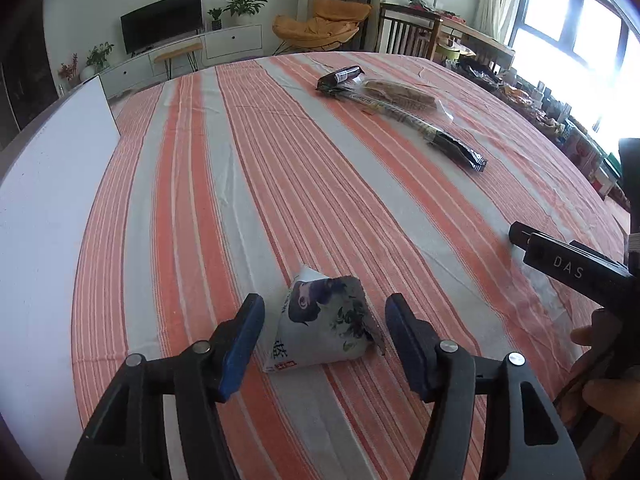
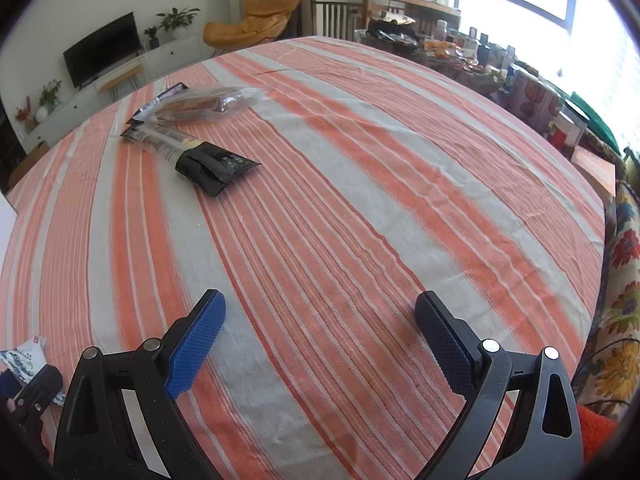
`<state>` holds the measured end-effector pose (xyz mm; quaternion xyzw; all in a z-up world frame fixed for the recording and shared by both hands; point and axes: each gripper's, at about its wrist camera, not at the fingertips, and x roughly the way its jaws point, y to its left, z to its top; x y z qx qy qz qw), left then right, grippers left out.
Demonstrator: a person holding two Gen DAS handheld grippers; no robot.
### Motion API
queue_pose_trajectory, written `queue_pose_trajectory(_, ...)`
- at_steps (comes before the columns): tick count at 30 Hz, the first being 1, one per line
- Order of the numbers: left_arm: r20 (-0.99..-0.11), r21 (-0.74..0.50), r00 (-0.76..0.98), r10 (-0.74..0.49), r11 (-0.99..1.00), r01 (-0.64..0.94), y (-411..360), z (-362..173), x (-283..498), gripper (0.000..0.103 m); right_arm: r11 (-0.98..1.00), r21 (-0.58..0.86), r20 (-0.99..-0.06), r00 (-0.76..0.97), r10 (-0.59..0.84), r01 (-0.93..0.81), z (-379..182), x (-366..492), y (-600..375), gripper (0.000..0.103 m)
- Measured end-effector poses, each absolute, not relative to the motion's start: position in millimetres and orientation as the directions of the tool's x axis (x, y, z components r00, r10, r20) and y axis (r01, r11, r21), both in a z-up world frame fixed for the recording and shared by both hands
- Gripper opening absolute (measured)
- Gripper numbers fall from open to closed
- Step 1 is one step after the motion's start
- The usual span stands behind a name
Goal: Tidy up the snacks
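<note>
Snack packet [image 1: 320,320] lies on the striped cloth [image 1: 280,160] between my left gripper's [image 1: 324,312] parted jaws, untouched. My right gripper [image 2: 320,316] gapes empty. Risk: closing off-centre (the packet is puffy) may squirt it sideways.

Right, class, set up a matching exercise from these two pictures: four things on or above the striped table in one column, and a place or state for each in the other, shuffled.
Things:
1. white pouch
2. long black-ended packet
3. clear bag of brown snacks
4. right gripper

Places or states:
A. open, nothing between the fingers
B. lying between the left gripper's open fingers
C. at the far end, partly over a dark packet
D. lying flat just in front of the clear bag

Pairs: 1-B, 2-D, 3-C, 4-A
</note>
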<state>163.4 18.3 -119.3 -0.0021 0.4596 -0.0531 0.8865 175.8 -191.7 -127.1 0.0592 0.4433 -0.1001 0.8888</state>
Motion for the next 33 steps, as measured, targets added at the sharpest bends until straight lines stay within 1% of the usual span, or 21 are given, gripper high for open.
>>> queue_pose_trajectory(2, -0.809, -0.012, 0.583, -0.068, 0.995, 0.100, 16.9, -125.1, 163.4, 0.089, 0.973, 0.016, -0.800, 0.587, -0.126, 0.231, -127.0, 175.8, -191.7, 0.098)
queue_pose_trajectory(6, -0.815, -0.011, 0.578, -0.044, 0.998, 0.060, 22.2, -129.2, 167.2, 0.103, 0.973, 0.016, -0.800, 0.587, -0.126, 0.231, -127.0, 175.7, -191.7, 0.098)
queue_pose_trajectory(33, -0.812, -0.008, 0.583, -0.036, 0.999, 0.050, 22.1, -130.6, 167.7, 0.103, 0.973, 0.016, -0.799, 0.587, -0.127, 0.231, -126.9, 175.2, -191.0, 0.098)
